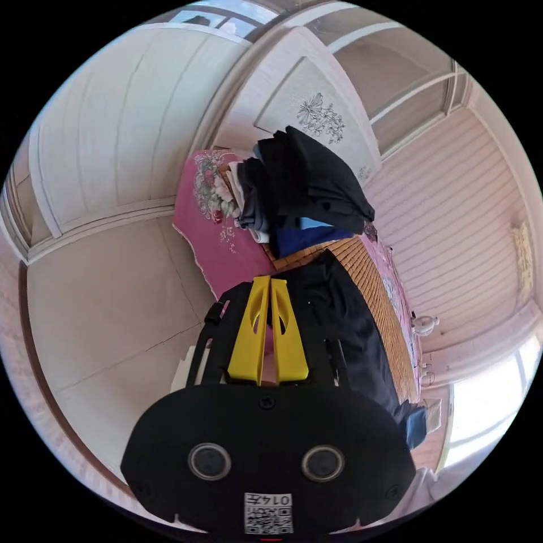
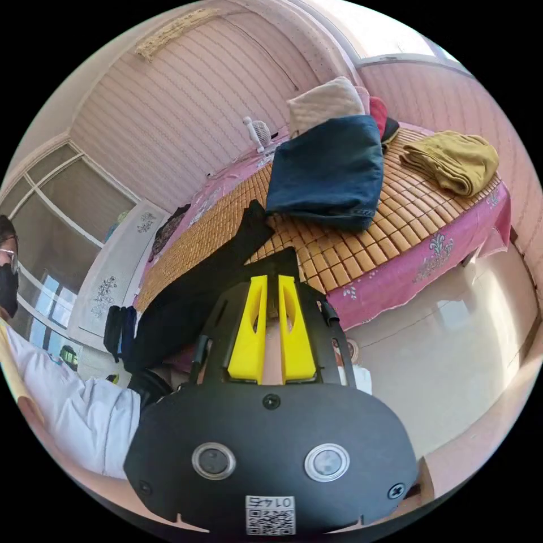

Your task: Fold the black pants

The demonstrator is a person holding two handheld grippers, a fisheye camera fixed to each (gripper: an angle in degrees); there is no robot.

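The black pants (image 2: 198,283) lie stretched along the bed's bamboo mat (image 2: 362,243), reaching its near edge. The left tool (image 1: 270,281) has its jaws nearly together at the pants' edge; whether they pinch cloth I cannot tell. The right tool (image 2: 272,278) shows a narrow gap, grip unclear. A folded navy garment (image 2: 328,169) sits just beyond the pants, with an olive one (image 2: 455,158) further off and a clothes pile (image 1: 300,186) at the other end.

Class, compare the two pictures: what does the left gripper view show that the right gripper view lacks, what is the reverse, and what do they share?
Left gripper view alone: a pile of dark folded clothes at the bed's end and a white panelled door.

Right gripper view alone: a folded navy garment, a folded mustard garment, a person's white sleeve.

Shared: the black pants on the bamboo mat, pink bedsheet, small white fan, and each view's own yellow claw, nearly closed.
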